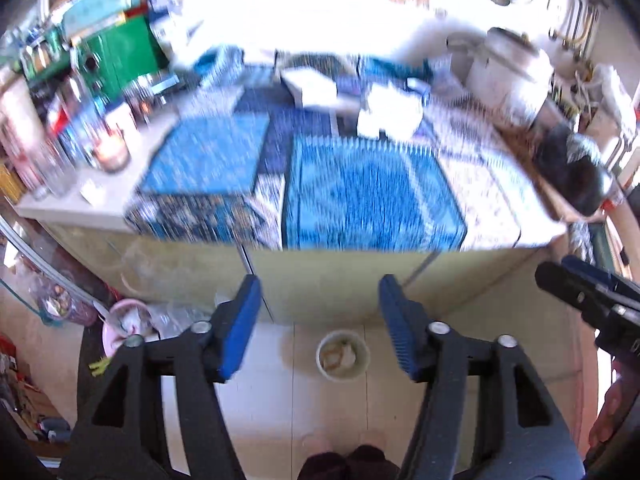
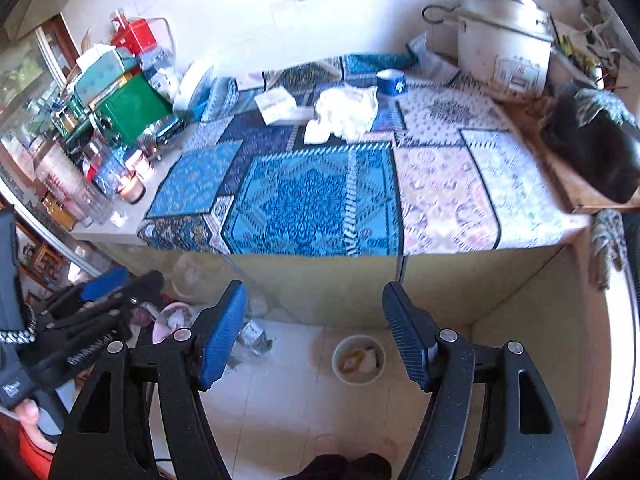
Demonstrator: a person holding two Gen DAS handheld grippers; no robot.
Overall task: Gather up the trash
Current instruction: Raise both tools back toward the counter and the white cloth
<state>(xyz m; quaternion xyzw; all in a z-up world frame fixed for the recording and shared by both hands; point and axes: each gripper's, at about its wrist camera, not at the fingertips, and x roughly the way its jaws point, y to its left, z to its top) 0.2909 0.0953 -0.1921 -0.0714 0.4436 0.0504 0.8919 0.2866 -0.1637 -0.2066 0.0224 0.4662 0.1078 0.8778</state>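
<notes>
**Both grippers empty above the floor**

The left gripper (image 1: 320,320) has its fingers spread wide and holds nothing. The right gripper (image 2: 316,328) is spread wide too, and empty. A small bin (image 2: 359,359) with scraps inside sits on the floor, between and just past the fingers. A crumpled white paper (image 2: 346,114) lies far ahead on the bench (image 2: 440,184).

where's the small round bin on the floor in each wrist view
Left wrist: the floor bin sits low centre, between the open left gripper fingers, below the cabinet front.
Right wrist: the floor bin is low, right of centre, between the open right gripper fingers.
Shared landmark: the crumpled white tissue on the blue patterned counter mat.
</notes>
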